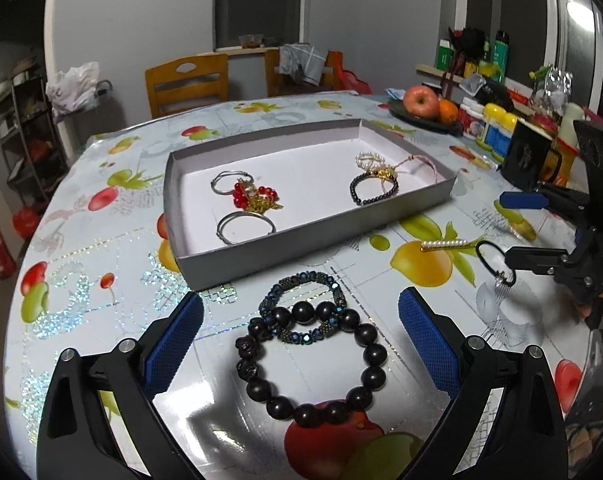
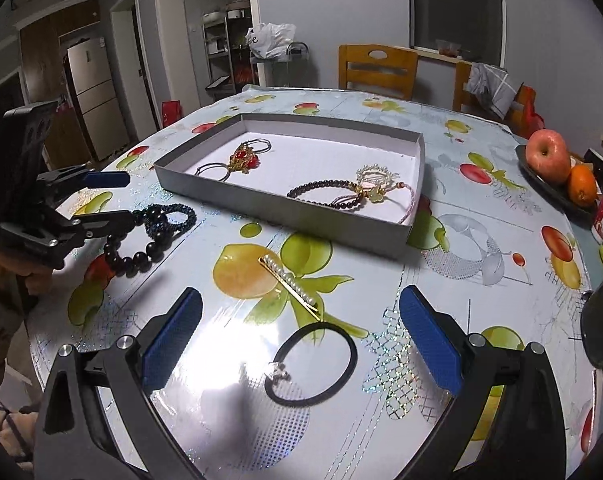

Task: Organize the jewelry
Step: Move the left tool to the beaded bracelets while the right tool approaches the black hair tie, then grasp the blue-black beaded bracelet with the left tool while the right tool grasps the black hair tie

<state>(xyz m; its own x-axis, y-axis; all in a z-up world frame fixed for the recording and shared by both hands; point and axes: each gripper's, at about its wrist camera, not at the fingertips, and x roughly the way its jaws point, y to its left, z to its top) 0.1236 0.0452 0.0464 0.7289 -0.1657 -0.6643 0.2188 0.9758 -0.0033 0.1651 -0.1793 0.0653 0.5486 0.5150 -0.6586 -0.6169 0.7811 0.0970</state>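
Observation:
A grey box tray [image 1: 301, 236] [image 2: 285, 216] on the fruit-print table holds silver rings, a red and gold piece, a dark bead bracelet and a pearl piece. My left gripper [image 1: 301, 336] is open above a large dark wooden bead bracelet [image 1: 365, 376] [image 2: 133, 258] that overlaps a blue-green beaded bracelet [image 1: 301, 280]. My right gripper [image 2: 301, 332] is open above a black hair tie [image 2: 351, 364] [image 1: 486, 258] with a small charm. A gold pearl hairpin [image 2: 291, 286] [image 1: 447, 245] lies just beyond it. Each gripper shows in the other's view, the right [image 1: 517, 232] and the left [image 2: 121, 200].
A dark plate [image 2: 557, 192] with an apple [image 1: 420, 101] and an orange stands at the table's far right. Bottles, jars and a black box [image 1: 523, 156] crowd the right edge. Wooden chairs [image 1: 187, 80] stand behind the table.

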